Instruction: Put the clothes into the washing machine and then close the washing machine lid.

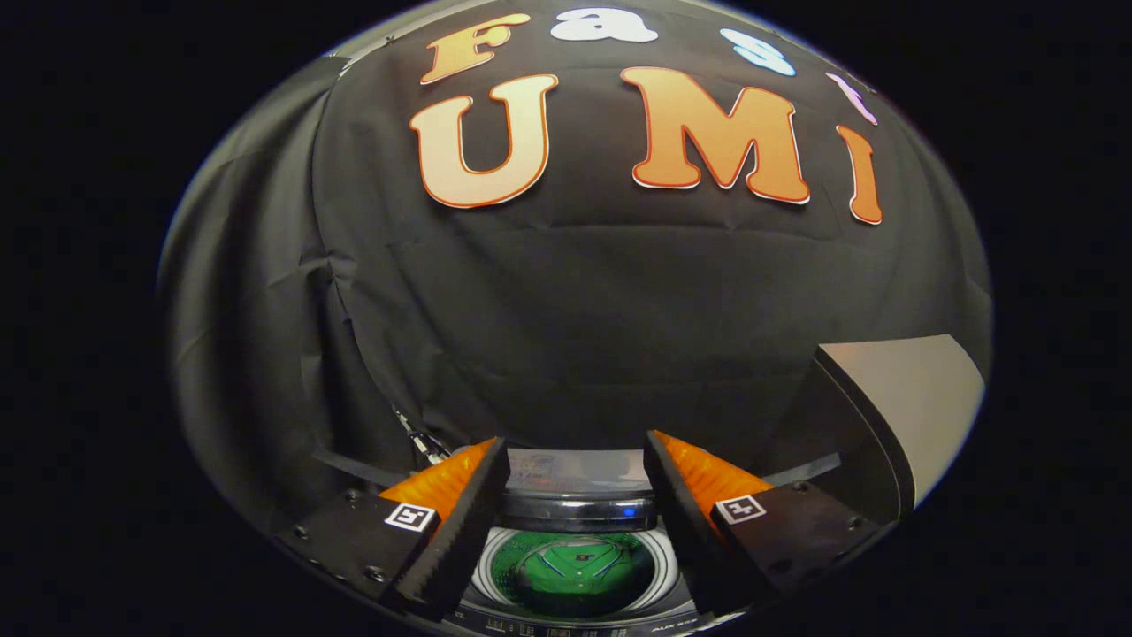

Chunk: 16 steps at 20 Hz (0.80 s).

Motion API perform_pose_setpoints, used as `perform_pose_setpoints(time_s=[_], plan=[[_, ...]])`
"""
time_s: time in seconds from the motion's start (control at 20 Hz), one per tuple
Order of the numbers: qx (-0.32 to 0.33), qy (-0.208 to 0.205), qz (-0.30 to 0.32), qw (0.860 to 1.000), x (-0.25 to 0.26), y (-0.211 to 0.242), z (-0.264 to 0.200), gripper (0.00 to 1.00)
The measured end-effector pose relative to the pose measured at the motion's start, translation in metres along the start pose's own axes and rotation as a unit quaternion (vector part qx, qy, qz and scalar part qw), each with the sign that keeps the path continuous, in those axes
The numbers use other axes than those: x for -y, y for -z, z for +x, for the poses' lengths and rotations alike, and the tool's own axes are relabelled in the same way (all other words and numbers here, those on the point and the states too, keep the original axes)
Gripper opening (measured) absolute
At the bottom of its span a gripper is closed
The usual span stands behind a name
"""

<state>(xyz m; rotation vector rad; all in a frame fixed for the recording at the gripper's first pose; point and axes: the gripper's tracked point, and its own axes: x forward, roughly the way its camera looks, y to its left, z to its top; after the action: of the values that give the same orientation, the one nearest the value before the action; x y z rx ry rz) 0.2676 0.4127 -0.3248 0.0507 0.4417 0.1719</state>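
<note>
While your gripper [575, 482] hangs above the washing machine [575, 610], its fingers stand spread apart with nothing between them. Low in the frame, between and just below the fingertips, you look straight down into the round drum, and a green garment [573, 573] already lies at its bottom. That suggests the loading step is done, or nearly so; I cannot tell whether more clothes wait elsewhere.

At the lower right of the frame, beyond the right finger, the lid [911, 402] stands raised, its pale face tilted up and its dark edge toward you. So the step in hand looks like the closing.

For the next move, you would need to swing the tool toward the lower right, get a finger behind or over the lid's upper edge, and bring it down over the opening. Keep the fingers clear of the drum's rim as you go, and watch that the lid does not drop hard once it tips past upright.
</note>
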Motion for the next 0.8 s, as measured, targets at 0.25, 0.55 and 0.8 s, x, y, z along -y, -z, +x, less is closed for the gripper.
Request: perform_pose_setpoints(time_s=[0.25,0.55,0.8], plan=[[-0.002,-0.002,-0.002,1.000,0.000,0.021,-0.002,0.99],[-0.071,-0.012,0.033,0.997,0.008,0.098,0.011,0.97],[-0.126,-0.012,0.036,0.991,0.016,0.163,0.016,0.96]])
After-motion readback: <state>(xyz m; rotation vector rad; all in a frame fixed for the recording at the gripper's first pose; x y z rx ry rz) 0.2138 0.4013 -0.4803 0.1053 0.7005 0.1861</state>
